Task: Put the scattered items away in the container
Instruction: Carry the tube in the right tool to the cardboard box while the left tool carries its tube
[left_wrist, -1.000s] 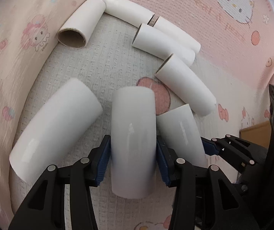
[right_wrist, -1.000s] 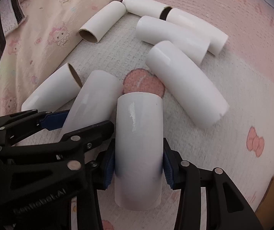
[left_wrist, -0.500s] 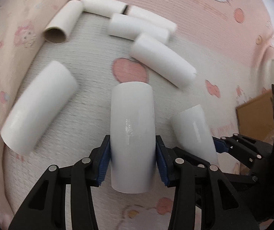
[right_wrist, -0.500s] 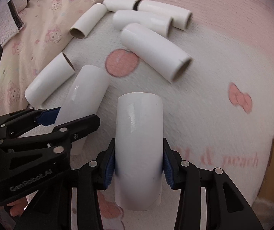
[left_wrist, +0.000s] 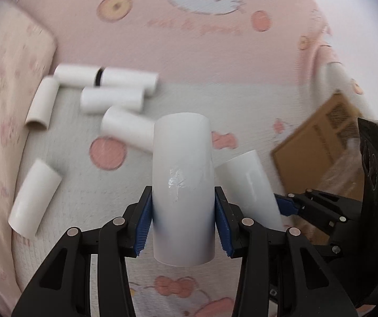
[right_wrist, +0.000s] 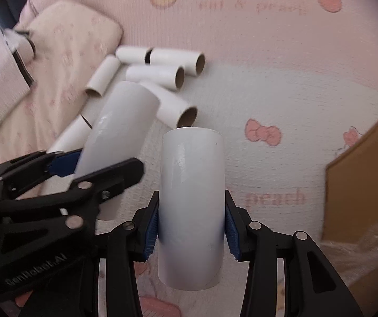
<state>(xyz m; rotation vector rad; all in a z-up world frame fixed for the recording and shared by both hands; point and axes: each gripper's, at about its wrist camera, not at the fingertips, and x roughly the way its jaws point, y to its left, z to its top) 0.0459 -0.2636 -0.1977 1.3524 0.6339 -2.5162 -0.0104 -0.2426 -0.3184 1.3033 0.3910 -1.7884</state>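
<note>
Your left tube [left_wrist: 182, 185] and right tube [right_wrist: 191, 211] each point straight ahead, long axis in line with the fingers, both held above the blanket [right_wrist: 268, 79]. Your left gripper [left_wrist: 183, 224] pinches one by its sides, your right gripper [right_wrist: 191, 227] the other. Six loose tubes [left_wrist: 112, 97] lie behind to the left; the box [right_wrist: 360, 185] sits at right.

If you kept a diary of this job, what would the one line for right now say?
left gripper: shut on white tube | right gripper: shut on second white tube | cardboard box: to the right | loose tubes: on blanket
</note>
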